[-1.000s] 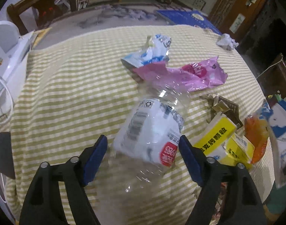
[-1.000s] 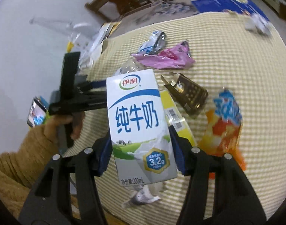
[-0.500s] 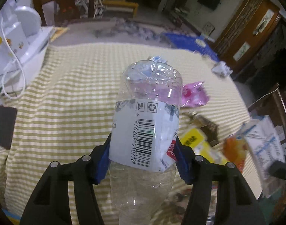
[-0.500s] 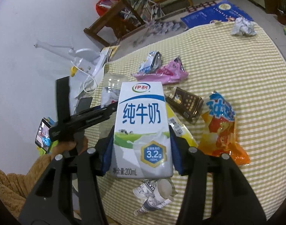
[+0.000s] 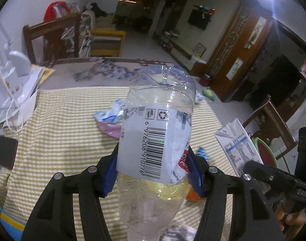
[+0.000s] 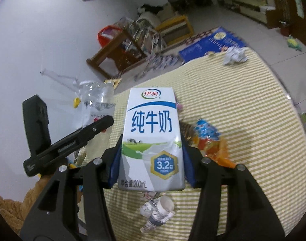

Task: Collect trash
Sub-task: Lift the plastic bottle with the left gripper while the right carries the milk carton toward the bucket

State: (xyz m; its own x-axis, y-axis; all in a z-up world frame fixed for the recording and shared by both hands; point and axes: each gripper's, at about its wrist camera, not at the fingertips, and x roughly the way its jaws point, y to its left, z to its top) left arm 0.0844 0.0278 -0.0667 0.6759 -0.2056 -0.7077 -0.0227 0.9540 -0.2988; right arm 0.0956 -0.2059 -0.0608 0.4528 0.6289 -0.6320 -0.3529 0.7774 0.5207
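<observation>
Both claws have risen since a second ago. Left claw (image 5: 151, 172) is clamped around the clear plastic bottle (image 5: 156, 140), held upright above the striped bench (image 5: 58, 120). Only the right view shows the crumpled paper cup (image 6: 158, 210) below the milk carton (image 6: 151, 140), which the right claw (image 6: 150, 164) pinches, held aloft.

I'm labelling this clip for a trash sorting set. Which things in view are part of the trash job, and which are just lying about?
Job:
left gripper shut on plastic bottle
right gripper shut on milk carton
orange snack bag
crumpled paper cup
crumpled paper

Lying about:
wooden chair
blue booklet
white appliance
</observation>
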